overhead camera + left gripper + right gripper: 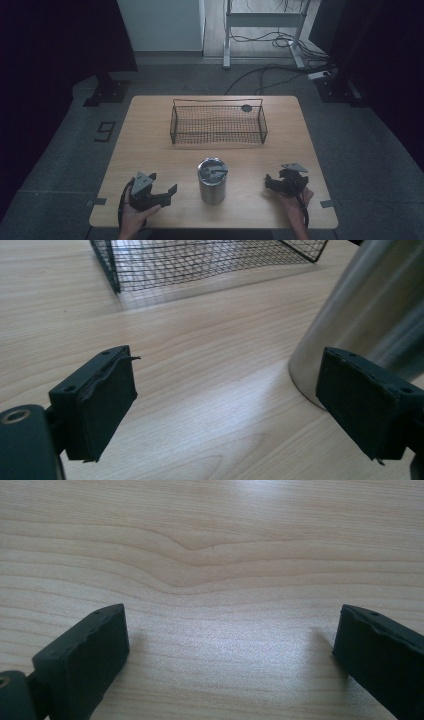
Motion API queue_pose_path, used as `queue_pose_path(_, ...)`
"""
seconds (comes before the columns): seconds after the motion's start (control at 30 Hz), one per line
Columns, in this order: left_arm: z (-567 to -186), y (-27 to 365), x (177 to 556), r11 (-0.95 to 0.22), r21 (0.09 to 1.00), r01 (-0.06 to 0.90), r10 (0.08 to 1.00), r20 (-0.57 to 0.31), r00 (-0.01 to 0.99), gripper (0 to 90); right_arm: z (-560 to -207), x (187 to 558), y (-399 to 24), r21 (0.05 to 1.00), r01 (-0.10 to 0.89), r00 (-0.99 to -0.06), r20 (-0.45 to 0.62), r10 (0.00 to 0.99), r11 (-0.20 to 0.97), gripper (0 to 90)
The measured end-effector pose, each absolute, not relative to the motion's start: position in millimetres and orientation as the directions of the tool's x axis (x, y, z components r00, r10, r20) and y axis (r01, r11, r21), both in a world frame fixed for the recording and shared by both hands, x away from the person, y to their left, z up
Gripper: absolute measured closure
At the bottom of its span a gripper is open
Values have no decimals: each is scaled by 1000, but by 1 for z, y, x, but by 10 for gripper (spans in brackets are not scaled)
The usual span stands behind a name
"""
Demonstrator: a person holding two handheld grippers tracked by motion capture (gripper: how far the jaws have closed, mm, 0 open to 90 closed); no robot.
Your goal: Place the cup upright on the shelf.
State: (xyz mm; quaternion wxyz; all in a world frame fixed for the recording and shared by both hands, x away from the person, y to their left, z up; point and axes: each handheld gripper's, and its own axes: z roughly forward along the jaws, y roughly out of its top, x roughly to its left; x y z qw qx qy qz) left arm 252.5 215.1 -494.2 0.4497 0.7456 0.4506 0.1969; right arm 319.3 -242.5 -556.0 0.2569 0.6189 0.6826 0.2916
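Nearest the table's point(150, 150) front edge, the left gripper point(162, 187) sits just left of the steel tumbler point(212, 181), its jaws spread wide and holding nothing, while the right gripper point(272, 181) rests to the tumbler's right, jaws likewise spread over bare wood. The tumbler stands upright between them, lid on. Beyond the tumbler sits a wire basket point(218, 125).

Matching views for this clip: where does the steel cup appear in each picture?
High view: the steel cup stands at front centre of the table, between the two grippers.
Left gripper view: its wall rises at the right edge.
Right gripper view: bare wood between open jaws.
Shared landmark: the wire basket.
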Motion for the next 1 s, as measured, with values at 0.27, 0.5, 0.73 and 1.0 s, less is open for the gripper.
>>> queue_pose_path(0.27,-491,201,247,-237,844,482,809,-103,579,77,-556,319,-242,716,695,-99,10,995,62,14)
queue_pose_path(0.5,-491,188,244,-255,841,476,775,-117,622,63,-556,319,-242,717,695,-95,9,995,59,17)
queue_pose_path(0.73,-492,175,242,-279,843,461,748,-110,654,58,-556,319,-242,718,694,-91,9,996,57,21)
queue_pose_path(1.0,-495,163,242,-306,832,462,738,-99,667,24,-556,320,-243,718,693,-93,8,996,59,21)
